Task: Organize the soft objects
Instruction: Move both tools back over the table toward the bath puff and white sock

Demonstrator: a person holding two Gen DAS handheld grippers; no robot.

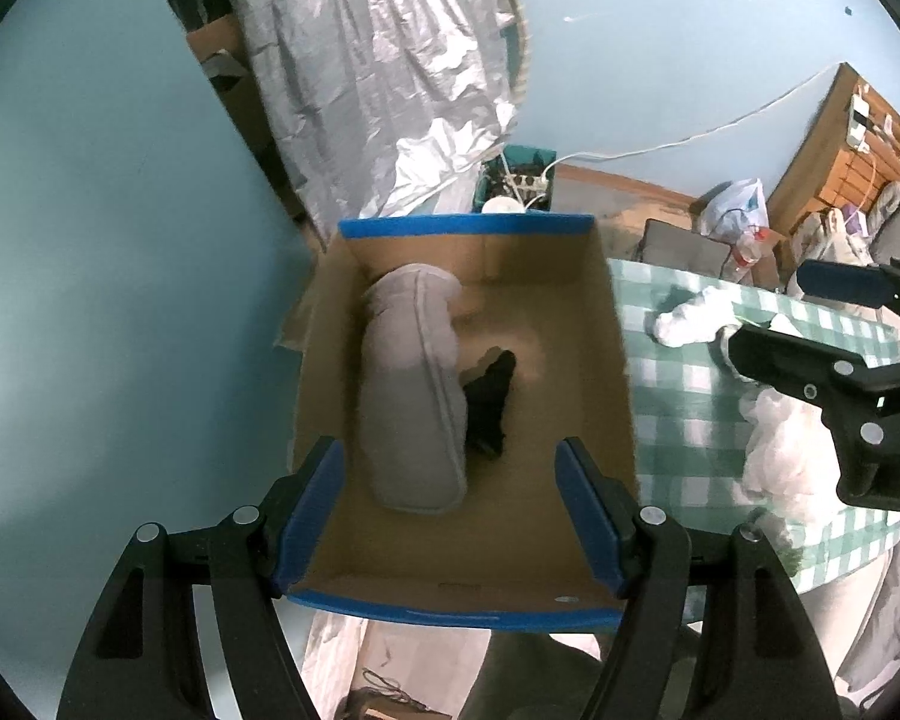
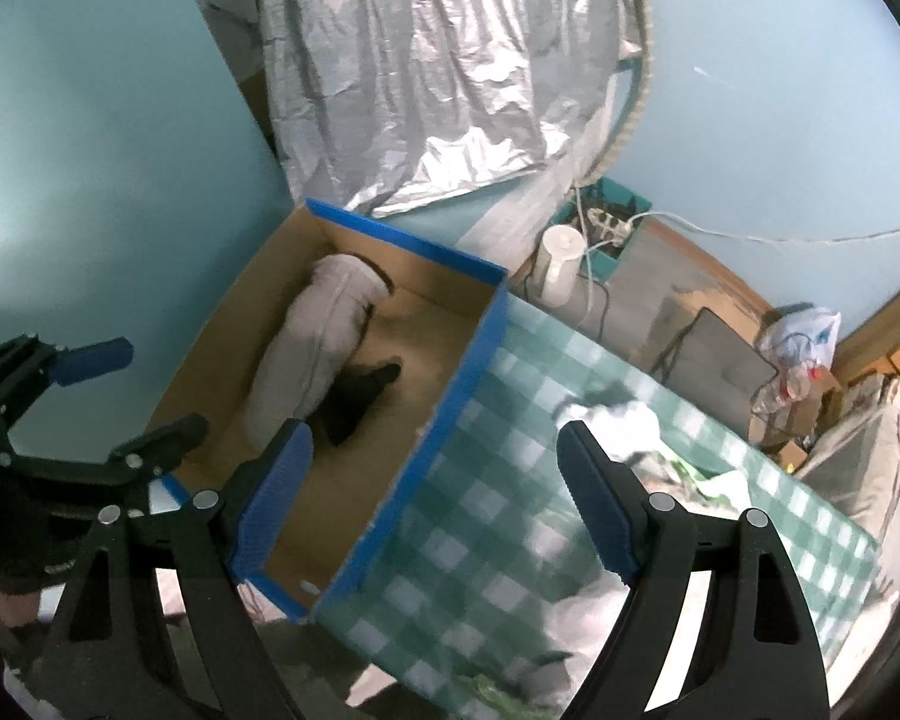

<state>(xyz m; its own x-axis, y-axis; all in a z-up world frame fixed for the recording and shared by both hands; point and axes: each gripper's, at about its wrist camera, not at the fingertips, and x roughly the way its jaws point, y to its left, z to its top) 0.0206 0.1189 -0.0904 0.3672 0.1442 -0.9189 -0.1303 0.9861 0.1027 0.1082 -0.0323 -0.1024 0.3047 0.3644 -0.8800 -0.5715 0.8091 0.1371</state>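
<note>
Nearest in the left wrist view, the left gripper (image 1: 450, 510) hangs over the near end of an open cardboard box (image 1: 606, 324) with blue tape on its rim, its blue-padded fingers (image 1: 309, 510) spread wide with nothing between them. Inside the box a grey padded cushion (image 1: 411, 384) lies along the left side, and a small black cloth item (image 1: 489, 402) sits touching its right edge; what the black item is cannot be made out. The box's near wall is partly covered by the fingers.

To the right of the box, a green-and-white checked tablecloth (image 1: 672, 396) carries a crumpled white soft item (image 1: 690, 318) farther back and a filmy white bundle (image 1: 786, 450) nearer, partly hidden by the right gripper (image 1: 810, 324), which is cut off at the frame edge there.

In the right wrist view the right gripper (image 2: 432, 498) is spread wide and empty, straddling the box's right wall (image 2: 450, 420) and the blurred cloth. Soft white and dark items (image 2: 624, 414) lie just beyond its right finger, smeared by motion and partly covered.

Farther back, a crinkled silver sheet (image 2: 450, 72) hangs against the pale blue wall (image 2: 780, 90), and a white cylinder (image 2: 561, 270) stands beside a teal bin (image 2: 621, 210) of cables.
</note>
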